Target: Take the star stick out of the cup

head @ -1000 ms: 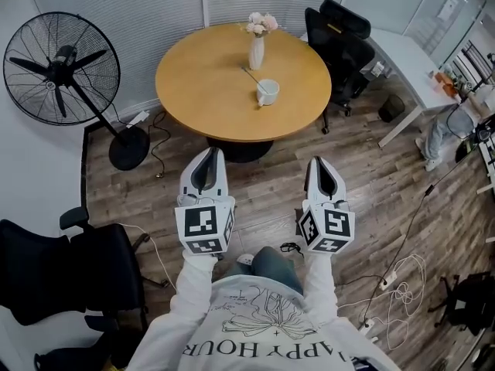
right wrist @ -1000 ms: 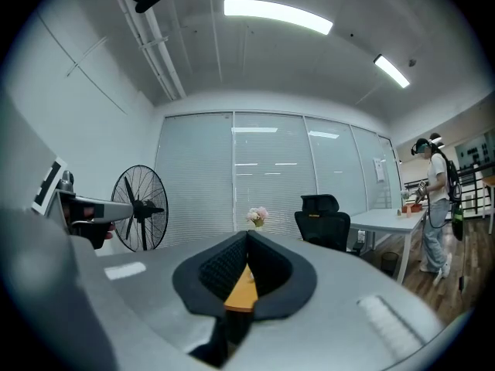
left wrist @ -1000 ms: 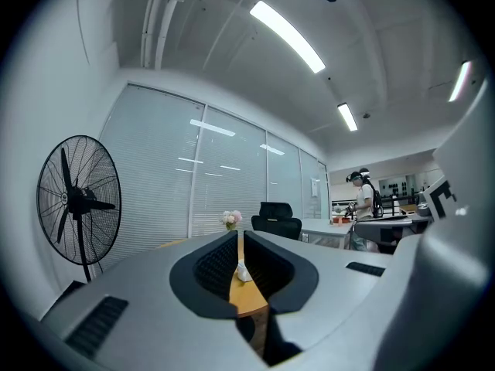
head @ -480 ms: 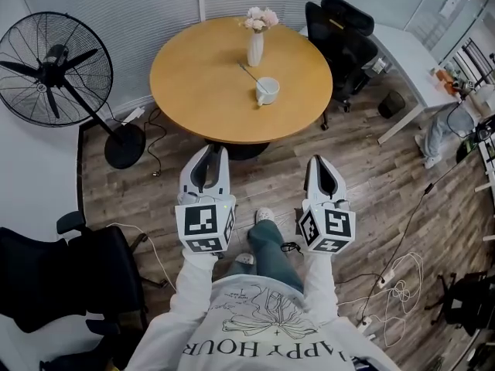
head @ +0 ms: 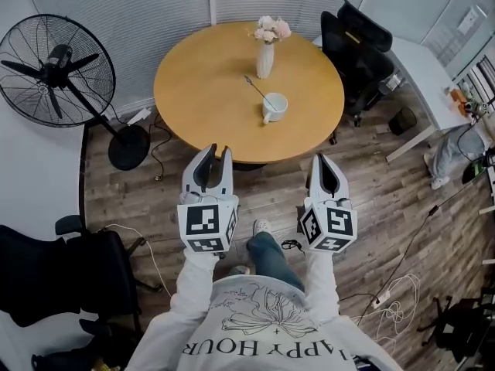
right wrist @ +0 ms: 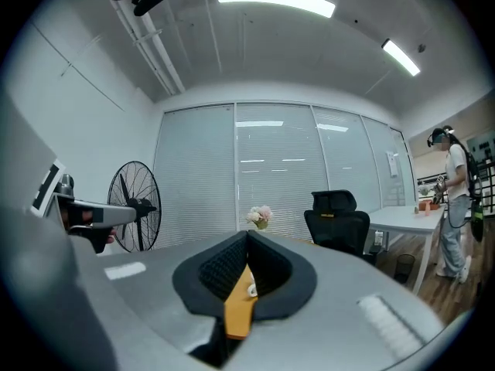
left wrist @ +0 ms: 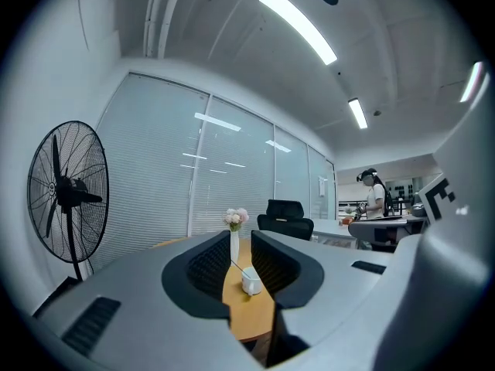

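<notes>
Wooden table (head: 193, 91) nearer than a second ago; my left gripper (head: 219, 153), then shut, is opening on nothing; my right gripper (head: 322, 159) stays closed and empty.

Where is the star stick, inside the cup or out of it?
Inside: the stick rises slanted from the mouth of the white cup.

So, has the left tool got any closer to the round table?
Yes. The left tool has come forward: its tips now overlap the near edge of the round table; before, they stopped short. Its jaws are opening, empty.
</notes>
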The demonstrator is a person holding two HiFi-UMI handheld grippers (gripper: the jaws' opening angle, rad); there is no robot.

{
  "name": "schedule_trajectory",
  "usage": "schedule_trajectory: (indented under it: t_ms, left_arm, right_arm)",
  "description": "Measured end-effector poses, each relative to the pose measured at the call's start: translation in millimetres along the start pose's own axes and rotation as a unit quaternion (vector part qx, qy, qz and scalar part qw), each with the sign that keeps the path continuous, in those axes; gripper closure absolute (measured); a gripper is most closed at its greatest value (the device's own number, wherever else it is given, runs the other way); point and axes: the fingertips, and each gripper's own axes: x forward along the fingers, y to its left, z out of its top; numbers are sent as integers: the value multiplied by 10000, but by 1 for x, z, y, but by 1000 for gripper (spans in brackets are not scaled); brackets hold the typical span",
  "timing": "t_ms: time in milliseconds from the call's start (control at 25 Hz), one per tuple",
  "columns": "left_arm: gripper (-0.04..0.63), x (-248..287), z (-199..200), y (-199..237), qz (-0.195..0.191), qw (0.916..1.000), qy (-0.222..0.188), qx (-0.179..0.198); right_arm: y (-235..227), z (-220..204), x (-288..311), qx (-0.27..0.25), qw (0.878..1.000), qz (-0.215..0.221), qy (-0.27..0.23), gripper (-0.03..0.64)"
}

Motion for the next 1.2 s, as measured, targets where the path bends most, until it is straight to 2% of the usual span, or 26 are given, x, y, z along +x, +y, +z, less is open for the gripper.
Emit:
schedule_trajectory:
  t_ms: [600,1200]
  left_arm:
    - [526,139,24,-1,381,9992,-73,-37]
    - [526,228,10,-2,751,9967,134,-292]
  right_arm:
    - [-63,17,142,12,9989,465,7,606]
    - [-112,9,227,158,9970,750,104,606]
